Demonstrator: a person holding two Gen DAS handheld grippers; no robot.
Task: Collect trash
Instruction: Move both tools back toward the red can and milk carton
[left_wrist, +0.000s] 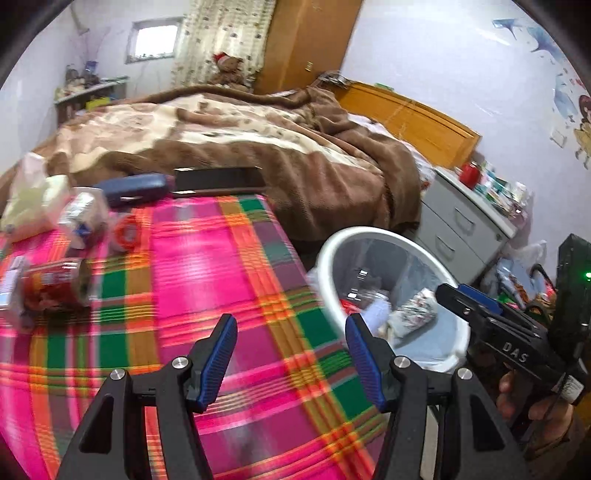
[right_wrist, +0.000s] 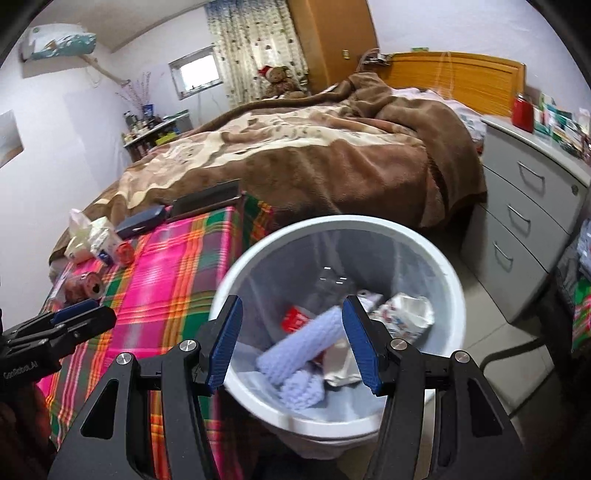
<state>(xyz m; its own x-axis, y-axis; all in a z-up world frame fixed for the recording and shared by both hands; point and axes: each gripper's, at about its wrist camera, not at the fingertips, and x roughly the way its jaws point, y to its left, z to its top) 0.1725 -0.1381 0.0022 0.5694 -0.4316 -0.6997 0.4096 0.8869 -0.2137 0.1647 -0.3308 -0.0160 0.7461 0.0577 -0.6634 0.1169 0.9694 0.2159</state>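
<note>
Nearest us, our right gripper (right_wrist: 291, 343) hangs with empty jaws apart above the white bin (right_wrist: 236, 277) holding a lilac knit piece (right_wrist: 306, 343) and crumpled wrappers (right_wrist: 402, 314), while our left gripper (left_wrist: 291, 358), likewise parted and empty, hovers over the plaid cloth (left_wrist: 207, 266) bearing a jar (left_wrist: 55, 284).
</note>
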